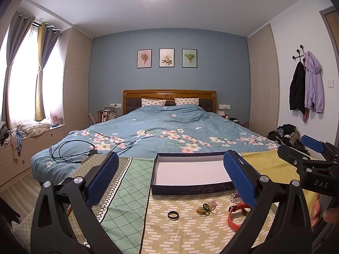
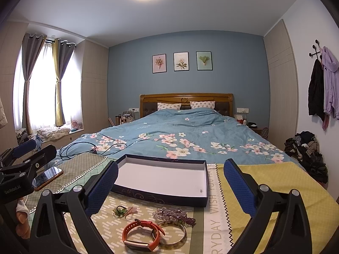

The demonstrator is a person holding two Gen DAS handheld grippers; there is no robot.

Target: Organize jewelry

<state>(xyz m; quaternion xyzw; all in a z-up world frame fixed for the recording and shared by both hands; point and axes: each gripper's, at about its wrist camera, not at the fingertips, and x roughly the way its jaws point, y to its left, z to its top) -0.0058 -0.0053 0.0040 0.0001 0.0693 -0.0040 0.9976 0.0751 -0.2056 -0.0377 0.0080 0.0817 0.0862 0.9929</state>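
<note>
Left tongs (image 1: 171,182): I am holding them spread wide, gripping nothing.
Right tongs (image 2: 170,185): I am keeping them equally wide, also gripping nothing.
Jewelry: orange band (image 2: 141,236) and gold bangle (image 2: 172,232) are lying nearest; black ring (image 1: 173,215) at 9 o'clock.
Box (image 2: 163,180): sitting open beyond, at 12 o'clock.
Bed (image 2: 190,135): stretching farthest.

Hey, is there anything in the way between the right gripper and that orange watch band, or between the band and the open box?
Nothing visible blocks either path. The right gripper hangs open above the orange watch band. The band overlaps a gold bangle. Only bare cloth and beaded bracelets lie before the box.
</note>
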